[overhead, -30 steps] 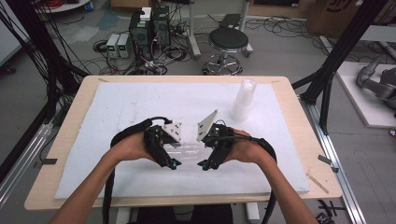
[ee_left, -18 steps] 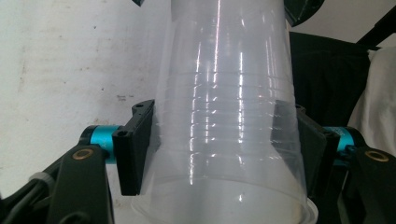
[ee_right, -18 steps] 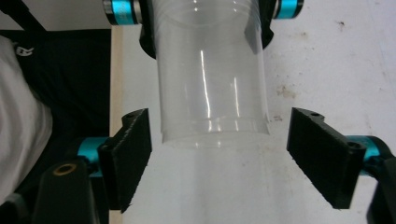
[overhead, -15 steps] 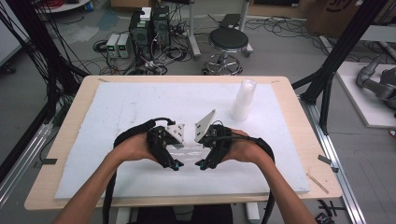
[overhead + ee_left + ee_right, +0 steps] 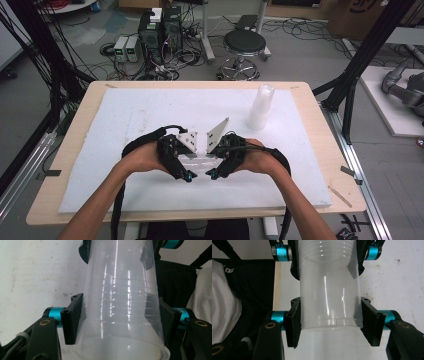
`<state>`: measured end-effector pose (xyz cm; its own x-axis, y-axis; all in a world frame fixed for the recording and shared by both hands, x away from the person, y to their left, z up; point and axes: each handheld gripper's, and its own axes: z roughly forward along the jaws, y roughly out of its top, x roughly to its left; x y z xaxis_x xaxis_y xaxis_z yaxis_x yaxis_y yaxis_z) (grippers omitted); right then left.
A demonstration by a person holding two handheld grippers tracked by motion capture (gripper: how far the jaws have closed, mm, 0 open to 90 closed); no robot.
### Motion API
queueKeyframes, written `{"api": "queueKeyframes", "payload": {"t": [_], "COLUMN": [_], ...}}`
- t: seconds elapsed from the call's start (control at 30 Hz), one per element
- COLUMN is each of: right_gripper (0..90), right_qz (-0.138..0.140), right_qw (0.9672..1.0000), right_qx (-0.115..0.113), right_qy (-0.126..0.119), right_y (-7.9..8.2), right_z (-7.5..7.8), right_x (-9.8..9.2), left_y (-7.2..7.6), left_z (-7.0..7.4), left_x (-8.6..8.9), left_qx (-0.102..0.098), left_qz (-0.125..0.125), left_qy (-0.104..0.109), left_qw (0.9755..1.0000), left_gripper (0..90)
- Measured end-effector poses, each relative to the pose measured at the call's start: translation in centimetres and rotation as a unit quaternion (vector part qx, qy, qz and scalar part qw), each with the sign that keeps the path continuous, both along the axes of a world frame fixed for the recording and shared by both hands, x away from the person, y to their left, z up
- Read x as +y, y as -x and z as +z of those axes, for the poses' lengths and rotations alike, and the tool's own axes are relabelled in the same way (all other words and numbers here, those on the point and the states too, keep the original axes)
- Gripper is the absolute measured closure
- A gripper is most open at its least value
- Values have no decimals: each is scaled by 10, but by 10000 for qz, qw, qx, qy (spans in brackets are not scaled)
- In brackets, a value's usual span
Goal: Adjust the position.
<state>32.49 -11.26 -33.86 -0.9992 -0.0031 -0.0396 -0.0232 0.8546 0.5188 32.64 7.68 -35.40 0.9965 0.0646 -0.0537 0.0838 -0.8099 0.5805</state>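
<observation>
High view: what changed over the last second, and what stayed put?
The right claw has just been closing and now grips the clear plastic cup held between the two hands; its pads press the cup's sides. The left claw is clamped on the same cup as before. Both hands kept their place above the white foam board, and the stack of clear cups at the far right is untouched.

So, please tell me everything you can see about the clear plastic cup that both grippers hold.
The clear plastic cup is thin, see-through and glossy, with fine ridges around its wall and a rolled rim at the wide end. It may be several cups nested; I cannot tell. It lies about level above the white table cover, between the two hands. The left gripper clamps it near the rim, and the right gripper, whose jaws have just closed, clamps the narrower end.
</observation>
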Motion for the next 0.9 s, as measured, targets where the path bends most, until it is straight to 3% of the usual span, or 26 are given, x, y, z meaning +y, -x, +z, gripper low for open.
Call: {"api": "queueKeyframes", "payload": {"t": [0.23, 0.3, 0.33, 0.43, 0.67, 0.8, 0.9], "right_gripper": [433, 433, 433, 433, 432, 432, 432], "right_qz": [12, 14, -23, -50, -139, -217, -346], "right_qw": [10000, 10000, 10000, 10000, 9998, 9988, 9961], "right_qx": [58, 60, 46, 70, 63, 85, 76], "right_qy": [30, 34, 47, 33, -111, -425, -812], "right_y": [0, 0, 1, 0, -1, -2, -2], "right_z": [-1, -1, -1, -2, -3, -6, -10], "right_x": [1, 0, 0, -2, -7, -17, -27], "left_y": [0, -2, -3, -5, -3, -2, 0], "left_z": [-3, -3, -3, -2, 2, 4, 2], "left_x": [0, 0, 0, 3, 11, 25, 36], "left_qx": [59, 429, 469, 258, 107, 25, -52], "left_qz": [-22, 14, 92, 263, 232, 357, 472], "left_qy": [57, 150, 172, 245, 642, 1310, 1764], "left_qw": [10000, 9990, 9987, 9990, 9976, 9907, 9832], "left_gripper": [309, 206, 95, 36, 17, 17, 17]}}
